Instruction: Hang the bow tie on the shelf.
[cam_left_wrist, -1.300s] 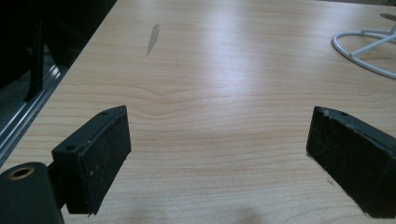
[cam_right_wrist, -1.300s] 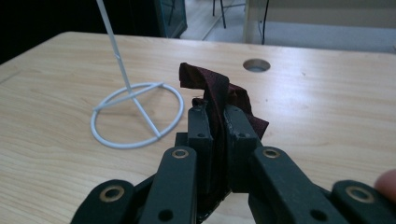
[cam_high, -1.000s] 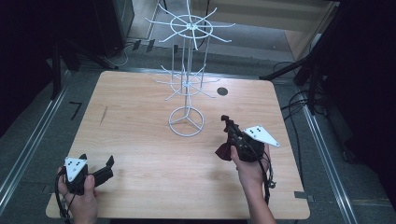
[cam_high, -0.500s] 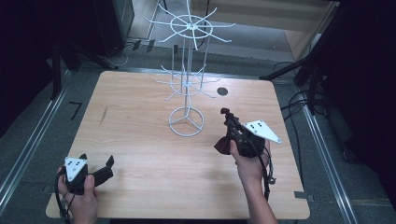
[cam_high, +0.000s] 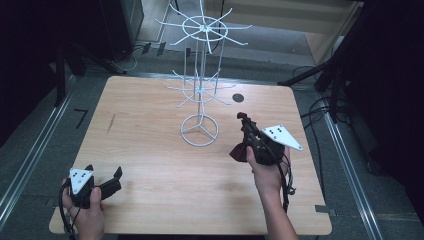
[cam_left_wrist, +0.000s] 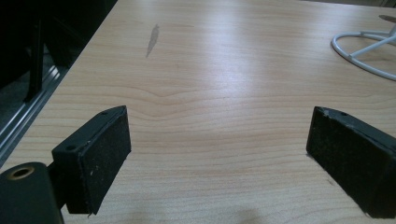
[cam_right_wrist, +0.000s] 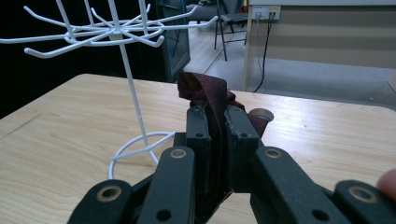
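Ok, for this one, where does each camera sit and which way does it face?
High view: above the person's side of the table, looking forward and down; both forearms, left tongs and right tongs show.
Left gripper view: on the left tongs, low over the wood, jaws apart.
Right gripper view: on the right tongs, facing the wire rack, jaws clamped on a dark red cloth.
Shared: all three views show the rack's ring base.
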